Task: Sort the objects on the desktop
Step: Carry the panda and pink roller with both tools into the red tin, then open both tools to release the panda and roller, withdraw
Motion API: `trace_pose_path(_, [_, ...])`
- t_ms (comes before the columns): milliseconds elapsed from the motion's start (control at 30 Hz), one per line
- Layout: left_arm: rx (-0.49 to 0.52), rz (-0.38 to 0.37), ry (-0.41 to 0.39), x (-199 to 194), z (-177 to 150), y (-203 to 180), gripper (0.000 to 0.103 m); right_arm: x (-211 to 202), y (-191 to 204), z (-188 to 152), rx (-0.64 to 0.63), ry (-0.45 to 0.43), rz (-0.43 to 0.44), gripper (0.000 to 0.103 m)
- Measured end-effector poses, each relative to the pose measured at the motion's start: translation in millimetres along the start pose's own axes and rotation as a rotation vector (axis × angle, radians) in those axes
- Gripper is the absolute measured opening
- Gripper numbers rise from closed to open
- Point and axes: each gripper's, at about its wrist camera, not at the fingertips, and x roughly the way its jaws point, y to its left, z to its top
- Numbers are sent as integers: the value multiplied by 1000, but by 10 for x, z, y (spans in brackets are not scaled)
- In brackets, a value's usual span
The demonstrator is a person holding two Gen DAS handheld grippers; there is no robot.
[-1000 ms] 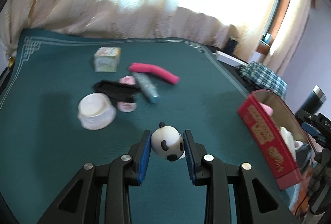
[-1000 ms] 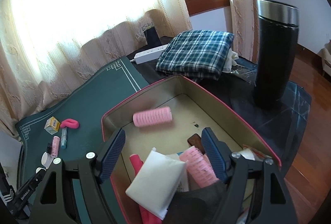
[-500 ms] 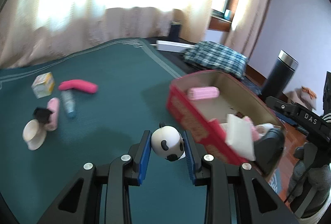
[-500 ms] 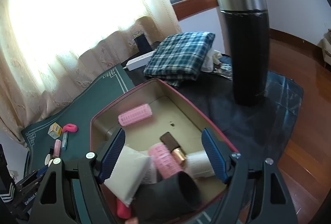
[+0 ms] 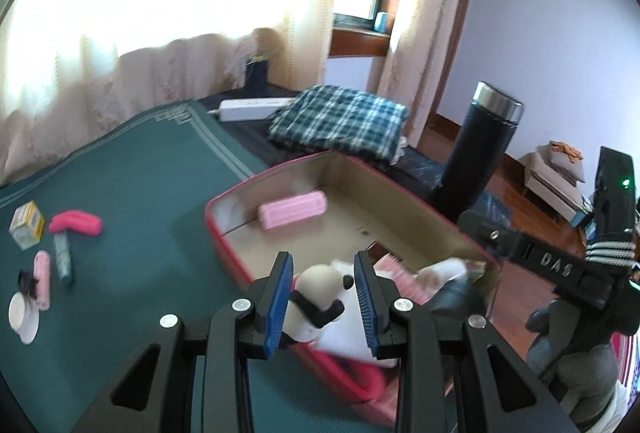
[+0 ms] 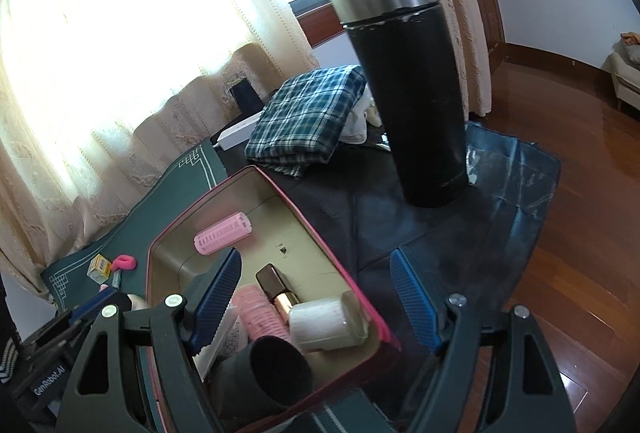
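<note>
white-and-black panda toy [image 5: 318, 303] between left tool [image 5: 324, 303] pads

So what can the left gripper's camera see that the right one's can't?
Only the left view shows the panda toy between the left gripper's fingers, above the near end of the box, and the white cup on the green mat. Only the right view shows the open, empty right gripper, a lipstick and a white jar. Both show the red box, its pink roller, the plaid cloth and the black flask.
</note>
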Motion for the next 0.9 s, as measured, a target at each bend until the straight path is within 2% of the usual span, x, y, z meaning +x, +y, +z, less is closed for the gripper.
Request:
trace_pose_path(100, [21, -11, -12, 28, 41, -75, 32, -8, -26, 0, 6, -1, 1, 80])
trace_pose_path(267, [-1, -40, -21, 30, 82, -43, 32, -13, -47, -4, 5, -1, 1, 80])
trace_pose_path(733, [-140, 52, -47, -200, 0, 516, 35, -29, 279, -123, -59, 21, 47, 80])
trace_pose_path(767, [-148, 58, -44, -208, -21, 556, 39, -32, 310, -132, -65, 22, 51, 80])
trace_pose_path(800, [-158, 65, -42, -218, -46, 601, 53, -33, 346, -143, -71, 23, 54, 80])
trace_pose_path(833, [-171, 73, -45, -231, -72, 644, 59, -33, 386, -155, -78, 25, 59, 80])
trace_pose_path(900, [-193, 87, -47, -260, -119, 733, 62, -32, 463, -177, -93, 29, 69, 80])
